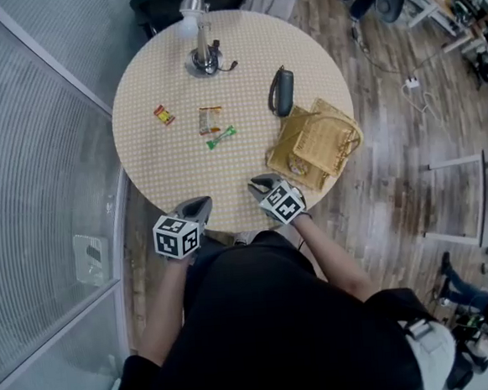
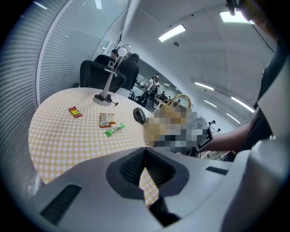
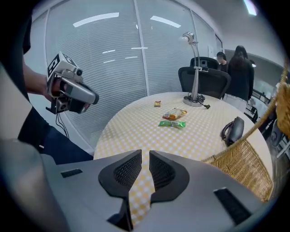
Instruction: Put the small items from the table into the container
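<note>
Round table (image 1: pixel 149 168), checked cloth. Landmark: one wicker basket (image 1: pixel 316 146) at the table's right edge, nothing visible inside it. Small items: three packets, all on the cloth left of the basket and well apart from it: one green packet (image 1: pixel 221 137) nearest, one brown-orange packet (image 1: pixel 210 119) just beyond that, one red packet (image 1: pixel 164 115) farthest left. One black oblong object (image 1: pixel 282 92) lies near the basket's far-left corner; one desk lamp (image 1: pixel 202 60) stands farther off. Two grippers at the near table edge. Right gripper (image 1: pixel 261 183) is just beside the basket's near-left corner, jaws a narrow slit apart, nothing between. Left gripper (image 1: pixel 199 206) is farther left of the basket, jaw tips pressed together, empty.
</note>
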The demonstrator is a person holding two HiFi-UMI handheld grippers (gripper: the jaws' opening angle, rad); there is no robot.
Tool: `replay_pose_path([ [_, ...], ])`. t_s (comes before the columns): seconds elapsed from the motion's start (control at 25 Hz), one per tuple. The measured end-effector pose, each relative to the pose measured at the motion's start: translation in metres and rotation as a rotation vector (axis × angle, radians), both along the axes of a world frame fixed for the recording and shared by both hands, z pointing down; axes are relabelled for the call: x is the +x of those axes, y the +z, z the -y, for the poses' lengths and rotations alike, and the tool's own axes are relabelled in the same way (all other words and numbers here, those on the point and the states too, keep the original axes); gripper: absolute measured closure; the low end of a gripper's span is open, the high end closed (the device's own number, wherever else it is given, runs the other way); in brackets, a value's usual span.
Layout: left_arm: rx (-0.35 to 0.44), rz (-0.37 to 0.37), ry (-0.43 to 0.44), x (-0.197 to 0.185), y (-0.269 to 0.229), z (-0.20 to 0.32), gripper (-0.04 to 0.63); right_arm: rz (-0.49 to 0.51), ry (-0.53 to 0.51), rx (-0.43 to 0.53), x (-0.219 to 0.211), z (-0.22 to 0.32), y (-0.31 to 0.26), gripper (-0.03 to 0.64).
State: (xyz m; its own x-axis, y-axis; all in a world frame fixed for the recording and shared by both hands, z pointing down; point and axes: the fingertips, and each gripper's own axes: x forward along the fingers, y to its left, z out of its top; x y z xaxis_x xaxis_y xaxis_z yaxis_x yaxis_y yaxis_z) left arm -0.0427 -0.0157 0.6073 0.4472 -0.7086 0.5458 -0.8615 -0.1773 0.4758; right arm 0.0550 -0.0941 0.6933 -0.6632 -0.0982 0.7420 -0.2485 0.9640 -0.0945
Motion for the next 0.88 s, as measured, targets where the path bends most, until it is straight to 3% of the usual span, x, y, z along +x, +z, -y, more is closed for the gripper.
replay_pose_path([
  [0.28,-0.013,-0.034,-0.009,-0.04,0.005,0.006,0.592,-0.028,0.01,0.01,-0.044,0.034,-0.002,0.546],
  [0.64,-0.033,-0.053,-0.036,-0.083,0.016,0.014,0.592,-0.171,-0.112,0.153,-0.091,0.076,0.011,0.545],
  [0.72,-0.03,-0.056,-0.037,-0.086,0.016,0.018,0.592,-0.211,-0.17,0.206,-0.099,0.084,0.012,0.546],
  [0.88,-0.035,-0.059,-0.03,-0.089,0.016,0.023,0.592,-0.365,-0.406,0.388,-0.111,0.094,0.023,0.545],
])
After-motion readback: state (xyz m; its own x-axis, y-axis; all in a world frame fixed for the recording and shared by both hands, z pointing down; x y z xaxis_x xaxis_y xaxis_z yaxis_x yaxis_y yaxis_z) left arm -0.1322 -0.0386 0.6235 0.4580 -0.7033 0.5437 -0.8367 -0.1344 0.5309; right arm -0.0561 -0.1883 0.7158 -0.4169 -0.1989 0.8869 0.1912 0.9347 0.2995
